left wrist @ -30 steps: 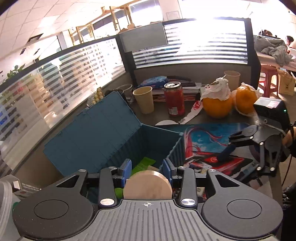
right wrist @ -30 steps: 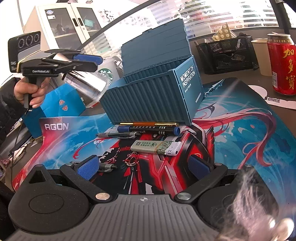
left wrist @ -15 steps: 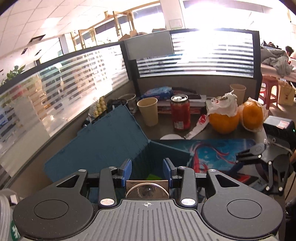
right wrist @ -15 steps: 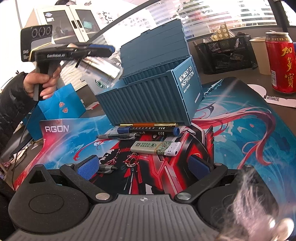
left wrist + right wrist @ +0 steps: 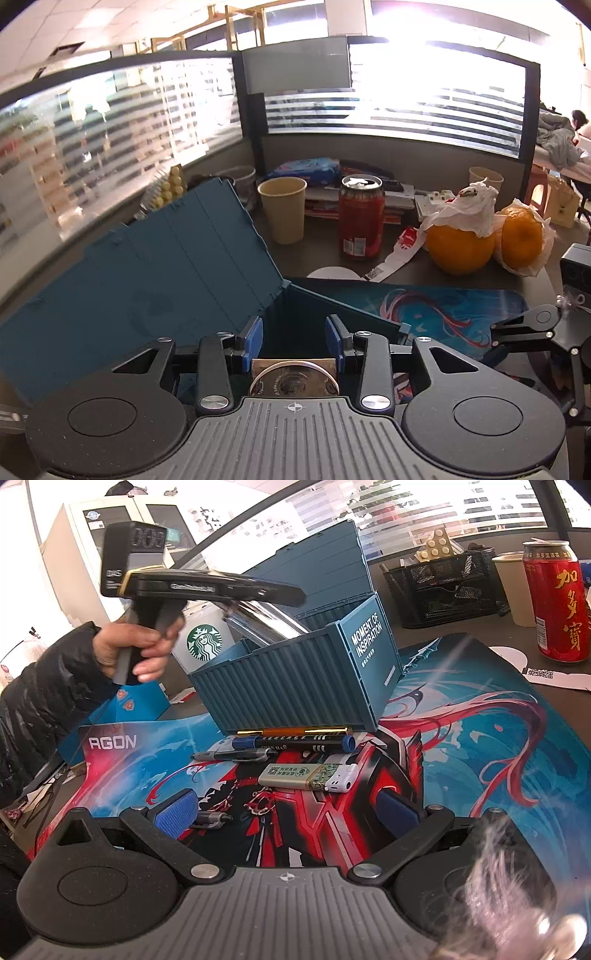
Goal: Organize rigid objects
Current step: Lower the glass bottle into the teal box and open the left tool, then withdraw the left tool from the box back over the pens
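Two blue-padded fingers of the left gripper (image 5: 294, 341) stand partly closed on a shiny metal tin (image 5: 294, 376), which sits low between them in the left wrist view, above the open blue container box (image 5: 332, 314). The box's lid (image 5: 155, 288) leans back to the left. Farther off on the table (image 5: 321, 254) stand a paper cup (image 5: 282, 208), a red can (image 5: 361, 216) and two oranges (image 5: 460, 247) in wrappers. The right gripper (image 5: 535, 332) shows at the right edge.

From the right wrist view, the right gripper (image 5: 286, 806) has its fingers spread wide with nothing between them, over a red and blue mat (image 5: 461, 746). A hand (image 5: 129, 653) carries the left gripper (image 5: 258, 590), blurred, with the silvery tin (image 5: 266, 622) angled down over the box (image 5: 295, 686). Just in front of the box's near wall lie pens (image 5: 291, 738) and a lighter (image 5: 308, 777).
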The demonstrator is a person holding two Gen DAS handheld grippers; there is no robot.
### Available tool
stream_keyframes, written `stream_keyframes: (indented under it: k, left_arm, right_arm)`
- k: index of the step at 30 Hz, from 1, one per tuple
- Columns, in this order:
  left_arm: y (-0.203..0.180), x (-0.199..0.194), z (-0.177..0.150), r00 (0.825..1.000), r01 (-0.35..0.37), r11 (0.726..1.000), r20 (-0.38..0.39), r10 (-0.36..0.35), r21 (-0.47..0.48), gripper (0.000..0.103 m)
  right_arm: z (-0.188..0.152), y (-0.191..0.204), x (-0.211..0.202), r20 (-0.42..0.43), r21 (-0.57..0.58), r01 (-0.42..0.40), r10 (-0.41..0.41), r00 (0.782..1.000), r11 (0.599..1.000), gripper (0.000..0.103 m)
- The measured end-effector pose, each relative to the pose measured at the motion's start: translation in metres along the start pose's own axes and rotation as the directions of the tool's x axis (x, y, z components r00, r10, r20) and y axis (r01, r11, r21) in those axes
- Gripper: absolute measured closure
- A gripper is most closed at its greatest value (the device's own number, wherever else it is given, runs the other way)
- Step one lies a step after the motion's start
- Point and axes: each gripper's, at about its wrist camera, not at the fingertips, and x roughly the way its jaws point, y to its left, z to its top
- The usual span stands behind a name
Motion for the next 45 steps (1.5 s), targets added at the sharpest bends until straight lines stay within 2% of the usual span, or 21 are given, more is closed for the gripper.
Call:
stream_keyframes:
  k: [5,14,19,23,26,27,28,29,31,33,37,42,45]
  left_arm:
    - [0.002,0.013,-0.004,1.000,0.017,1.000,-0.011,-0.017,-0.010,0.067]
    - [0.004,0.023,-0.014,0.998,-0.012,1.000,-0.062,0.012,-0.003,0.067]
    - [0.012,0.012,-0.014,0.999,-0.037,0.999,-0.037,0.035,-0.037,0.063]
    - [0.013,0.002,-0.018,0.998,-0.053,0.998,-0.045,0.051,-0.041,0.061]
    - [0.006,-0.009,-0.024,0.996,-0.067,0.997,-0.053,0.065,-0.026,0.041]
    - [0.001,-0.014,-0.027,0.997,-0.069,0.997,-0.049,0.068,-0.020,0.031]
    - [-0.004,-0.020,-0.029,0.997,-0.070,0.998,-0.043,0.069,-0.010,0.024]
    - [-0.008,-0.026,-0.032,0.996,-0.090,0.996,-0.031,0.090,-0.003,0.023]
    - [-0.017,-0.039,-0.034,0.994,-0.106,0.994,-0.016,0.106,0.012,0.004]
    - [-0.025,-0.052,-0.037,0.993,-0.116,0.993,0.009,0.116,0.022,0.002]
    - [-0.038,-0.069,-0.041,0.981,-0.192,0.981,0.016,0.192,0.034,0.001]
    - [-0.049,-0.086,-0.047,0.958,-0.287,0.958,0.010,0.287,-0.027,0.000]
    - [-0.058,-0.093,-0.053,0.959,-0.282,0.958,-0.005,0.282,-0.043,0.000]
  right_arm:
    - [0.000,0.000,0.000,-0.001,-0.002,0.001,-0.001,1.000,1.000,0.000]
    - [0.000,0.000,0.000,0.001,0.002,-0.001,0.001,1.000,1.000,0.000]
    - [0.000,-0.001,-0.001,0.004,0.006,0.000,0.000,1.000,1.000,0.000]
    - [0.000,-0.002,-0.001,0.007,0.014,-0.003,0.003,1.000,1.000,0.000]
    - [0.000,-0.002,-0.001,0.010,0.021,-0.007,0.007,1.000,1.000,0.000]
    - [0.000,-0.003,-0.001,0.011,0.023,-0.008,0.008,1.000,1.000,0.000]
    - [0.000,-0.003,-0.001,0.013,0.027,-0.010,0.010,1.000,1.000,0.000]
    - [0.000,-0.004,-0.001,0.015,0.032,-0.013,0.013,1.000,0.999,0.000]
    - [0.000,-0.005,-0.002,0.019,0.041,-0.017,0.016,1.000,0.999,0.000]
    - [0.000,-0.005,-0.002,0.020,0.042,-0.017,0.016,1.000,0.999,0.000]
    - [0.000,-0.005,-0.003,0.023,0.049,-0.020,0.018,1.000,0.999,0.000]
    - [0.000,-0.007,-0.003,0.030,0.064,-0.027,0.025,0.999,0.998,0.000]
    - [-0.001,-0.009,-0.004,0.035,0.075,-0.036,0.033,0.999,0.997,0.000]
